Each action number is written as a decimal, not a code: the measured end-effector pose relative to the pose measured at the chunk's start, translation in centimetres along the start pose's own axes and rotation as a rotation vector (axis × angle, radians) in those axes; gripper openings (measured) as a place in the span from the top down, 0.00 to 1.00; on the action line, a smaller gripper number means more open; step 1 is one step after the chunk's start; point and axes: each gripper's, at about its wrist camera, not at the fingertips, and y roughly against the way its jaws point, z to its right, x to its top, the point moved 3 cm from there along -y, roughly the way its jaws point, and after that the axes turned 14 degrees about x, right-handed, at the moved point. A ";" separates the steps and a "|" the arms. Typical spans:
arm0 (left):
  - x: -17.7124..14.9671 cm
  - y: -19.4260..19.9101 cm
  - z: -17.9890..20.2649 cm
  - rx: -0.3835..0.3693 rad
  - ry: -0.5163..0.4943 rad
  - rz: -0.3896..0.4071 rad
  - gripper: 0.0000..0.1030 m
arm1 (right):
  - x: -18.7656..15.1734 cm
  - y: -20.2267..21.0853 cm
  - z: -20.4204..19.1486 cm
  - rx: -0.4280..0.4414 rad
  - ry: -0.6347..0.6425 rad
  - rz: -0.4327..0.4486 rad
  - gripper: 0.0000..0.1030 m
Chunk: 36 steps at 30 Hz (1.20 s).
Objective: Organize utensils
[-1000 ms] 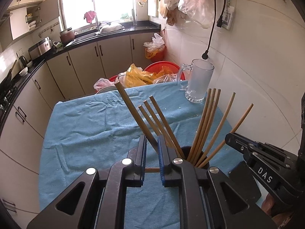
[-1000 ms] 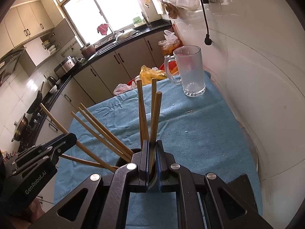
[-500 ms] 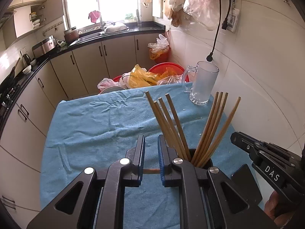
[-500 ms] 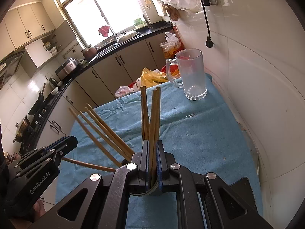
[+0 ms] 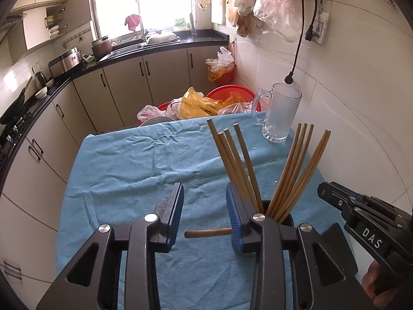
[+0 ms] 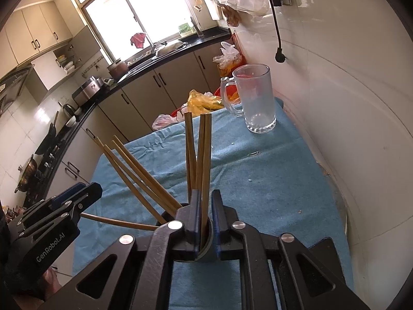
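Left wrist view, kitchen, wrinkled blue cloth [image 5: 134,165] on table, left gripper [image 5: 205,215] fingers spreading, empty, right gripper [image 6: 205,215] fingers opening around chopsticks [image 6: 204,160].

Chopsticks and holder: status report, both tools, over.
Left tool opening, nothing gripped. Right tool opening around chopsticks standing in the black holder. One stray chopstick lies beside the holder. Glass mug clear of the work.

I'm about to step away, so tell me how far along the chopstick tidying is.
Mostly done: two bunches of chopsticks stand in the dark holder. In hand: both the left gripper and right gripper are opening, releasing their chopsticks. Left: one chopstick lies flat on the blue cloth.
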 end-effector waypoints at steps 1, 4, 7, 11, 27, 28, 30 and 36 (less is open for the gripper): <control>0.0 0.0 0.0 0.003 0.002 0.000 0.66 | -0.1 0.1 0.0 -0.005 -0.002 0.003 0.76; -0.1 0.1 -0.1 0.009 0.009 0.000 0.63 | -0.2 0.3 0.1 -0.018 -0.001 0.008 0.70; -0.2 0.3 -0.4 0.016 0.014 0.004 0.60 | -0.2 0.4 0.2 -0.028 0.002 0.006 0.63; -0.2 0.7 -0.9 0.030 0.030 0.012 0.51 | -0.4 0.6 0.2 -0.040 0.005 0.009 0.57; -0.7 3.3 -4.0 0.204 0.077 0.081 0.14 | -1.2 2.2 0.1 -0.128 0.009 0.035 0.21; -0.8 3.6 -4.3 0.234 0.078 0.093 0.12 | -1.2 2.3 0.0 -0.134 0.011 0.035 0.20; -1.0 4.3 -4.9 0.282 0.075 0.113 0.07 | -1.3 2.5 0.0 -0.148 0.014 0.031 0.18; -1.8 6.5 -6.1 0.355 0.016 0.150 0.06 | -2.0 3.9 -0.5 -0.202 0.024 0.028 0.17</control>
